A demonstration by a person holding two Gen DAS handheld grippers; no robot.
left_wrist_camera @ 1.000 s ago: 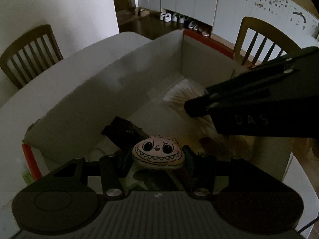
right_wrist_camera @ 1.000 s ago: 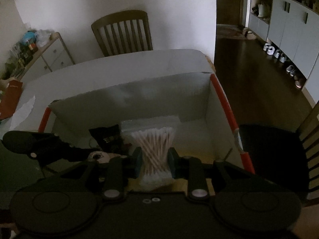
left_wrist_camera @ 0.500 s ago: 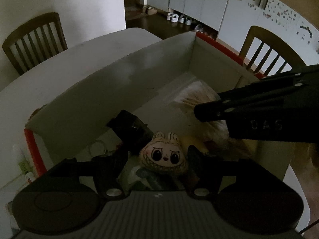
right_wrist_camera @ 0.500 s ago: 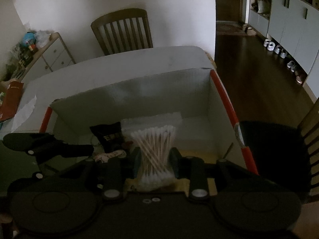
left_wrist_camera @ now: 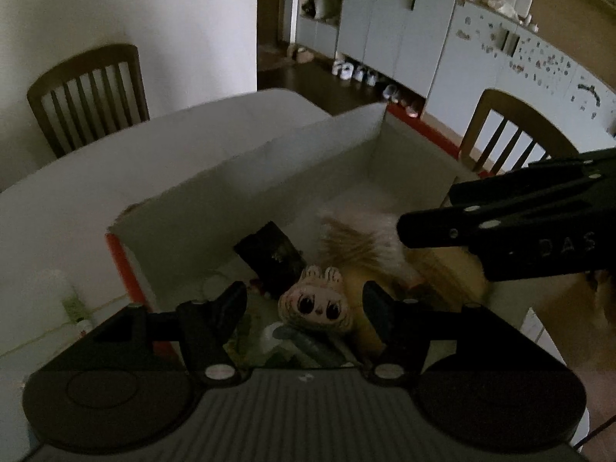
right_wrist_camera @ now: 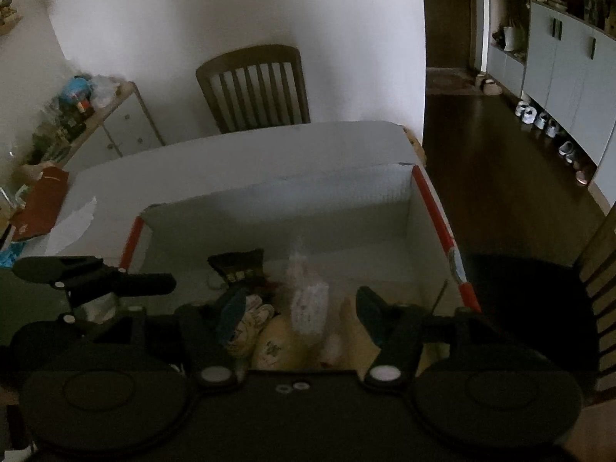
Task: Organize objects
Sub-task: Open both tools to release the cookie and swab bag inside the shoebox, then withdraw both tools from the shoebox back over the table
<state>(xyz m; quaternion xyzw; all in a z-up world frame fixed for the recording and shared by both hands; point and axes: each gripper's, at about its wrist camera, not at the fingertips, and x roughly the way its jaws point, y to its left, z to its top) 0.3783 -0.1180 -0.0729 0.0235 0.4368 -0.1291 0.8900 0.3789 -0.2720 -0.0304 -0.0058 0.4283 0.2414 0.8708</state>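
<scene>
A white cardboard box [left_wrist_camera: 292, 161] with red edges stands on the table. My left gripper [left_wrist_camera: 304, 300] is open above its near end. The little toothy-faced doll [left_wrist_camera: 315, 304] lies loose below it, touching neither finger. A black pouch [left_wrist_camera: 269, 258] lies just beyond the doll. My right gripper [right_wrist_camera: 300, 308] hovers over the same box [right_wrist_camera: 292, 208] with its jaws opening. The bag of cotton swabs [right_wrist_camera: 308, 300] is blurred between its fingers, and neither pad presses on it. The doll [right_wrist_camera: 250, 323] and a yellow soft item [right_wrist_camera: 277, 342] lie beneath. Each gripper shows in the other's view.
The box sits on a white table [right_wrist_camera: 238, 154]. One wooden chair [right_wrist_camera: 254, 88] stands at the table's far side and another chair [left_wrist_camera: 508, 131] beyond the box. A sideboard with clutter [right_wrist_camera: 77, 115] is at the left, and a red packet [right_wrist_camera: 42, 200] lies on the table's left edge.
The left jaws spread and released the doll, which now lies in the box. The right jaws sprang apart from the swab bag. Both grippers lifted back a little.
</scene>
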